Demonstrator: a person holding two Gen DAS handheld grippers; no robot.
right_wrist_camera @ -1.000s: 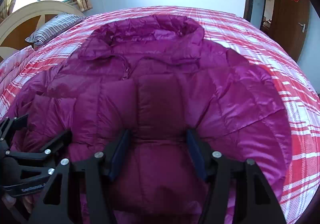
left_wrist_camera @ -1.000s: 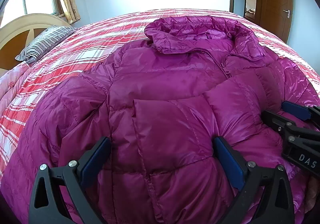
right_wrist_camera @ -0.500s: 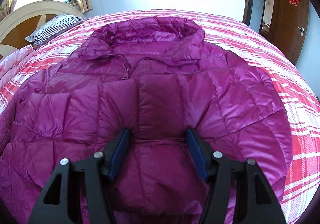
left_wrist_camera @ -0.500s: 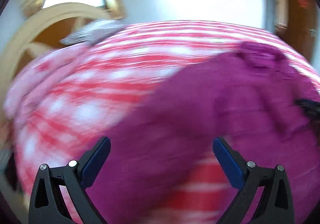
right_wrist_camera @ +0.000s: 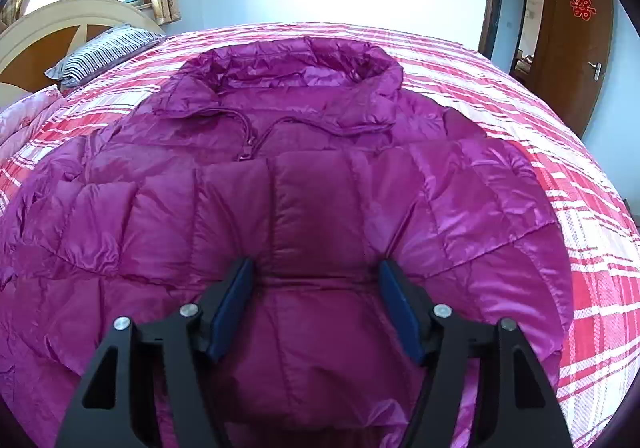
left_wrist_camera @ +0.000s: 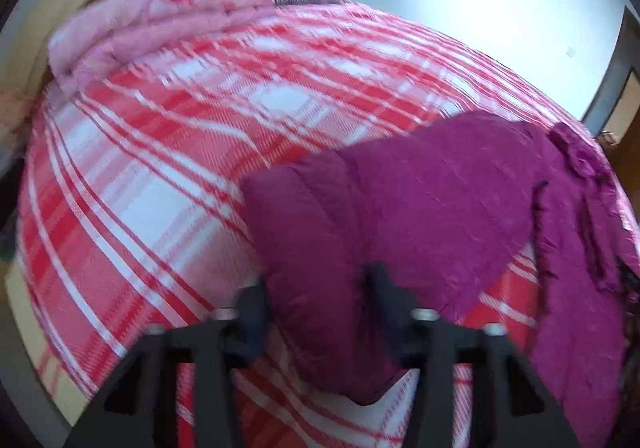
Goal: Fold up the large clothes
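While the left tongs (left_wrist_camera: 316, 304) close on a sleeve end (left_wrist_camera: 320, 248) with the pads pressing it, only that view shows the sleeve stretched out toward 2 o'clock. Right tongs (right_wrist_camera: 316, 304) are opening, straddling a quilted panel of the jacket (right_wrist_camera: 280, 188), which lies front-up with its collar (right_wrist_camera: 296, 72) at 12. Beneath is a plaid bed (right_wrist_camera: 560, 188); pillow (right_wrist_camera: 100, 52) and headboard (right_wrist_camera: 52, 28) sit at 10, door (right_wrist_camera: 576, 48) at 2. Left view is blurred.
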